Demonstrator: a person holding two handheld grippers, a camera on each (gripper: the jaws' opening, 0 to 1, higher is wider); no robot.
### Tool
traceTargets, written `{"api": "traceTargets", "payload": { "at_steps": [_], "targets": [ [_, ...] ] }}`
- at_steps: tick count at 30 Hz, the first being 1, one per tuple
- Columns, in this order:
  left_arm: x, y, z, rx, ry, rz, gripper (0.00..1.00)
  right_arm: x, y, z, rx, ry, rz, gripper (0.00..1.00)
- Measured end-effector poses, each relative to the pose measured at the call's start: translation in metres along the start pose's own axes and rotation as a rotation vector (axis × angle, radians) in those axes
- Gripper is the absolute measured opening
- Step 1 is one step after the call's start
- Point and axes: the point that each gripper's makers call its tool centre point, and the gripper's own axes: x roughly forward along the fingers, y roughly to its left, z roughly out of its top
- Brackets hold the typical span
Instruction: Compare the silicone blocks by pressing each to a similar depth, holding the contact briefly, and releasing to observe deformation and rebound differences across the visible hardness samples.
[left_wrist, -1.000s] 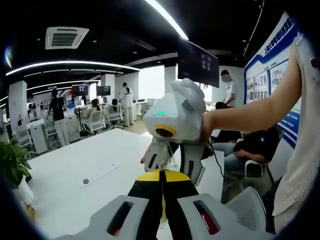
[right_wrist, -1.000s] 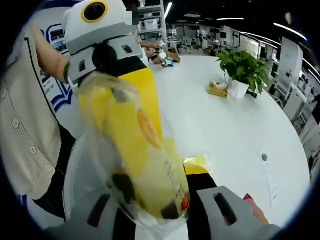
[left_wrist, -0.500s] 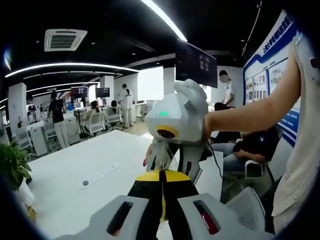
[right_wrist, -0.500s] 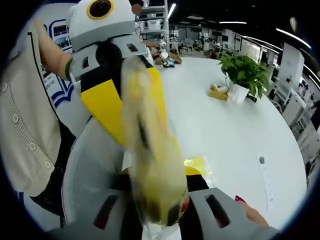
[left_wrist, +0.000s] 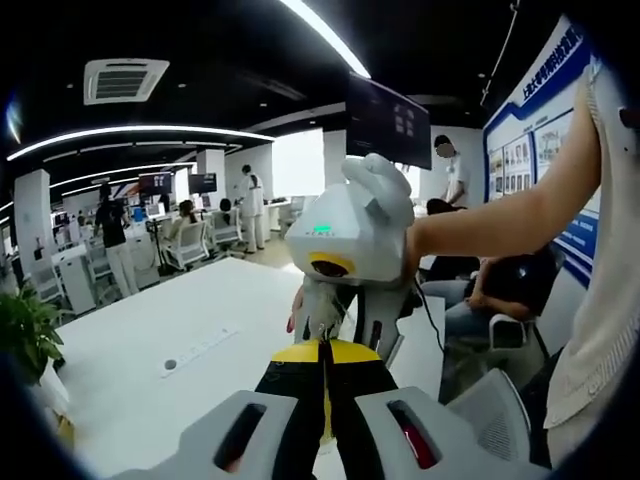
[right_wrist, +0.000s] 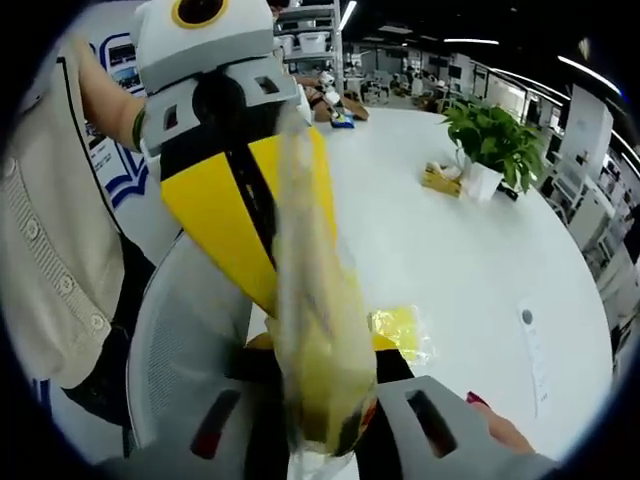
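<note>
While shut, right tool (right_wrist: 318, 385) grips pouch (right_wrist: 318, 330)

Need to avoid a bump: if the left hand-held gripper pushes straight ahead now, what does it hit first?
Most likely the right hand-held gripper, held directly ahead of the left hand-held gripper, though the gap between them is hard to judge.

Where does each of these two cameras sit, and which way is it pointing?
Left gripper view: rides the left gripper, facing the right gripper over the white table; the person's forearm shows.
Right gripper view: rides the right gripper, which pinches a clear packet, facing the left gripper; a sleeve shows.
Shared: the table, and each other.
</note>
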Motion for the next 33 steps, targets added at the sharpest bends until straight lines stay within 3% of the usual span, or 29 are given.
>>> {"api": "traceTargets", "payload": {
  "at_steps": [33],
  "targets": [
    [-0.0027,-0.0037,-0.0017,0.019,0.013,0.017,0.0,0.0015,0.0035,0.0001,0.008,-0.006,0.003,0.16]
  ]
}}
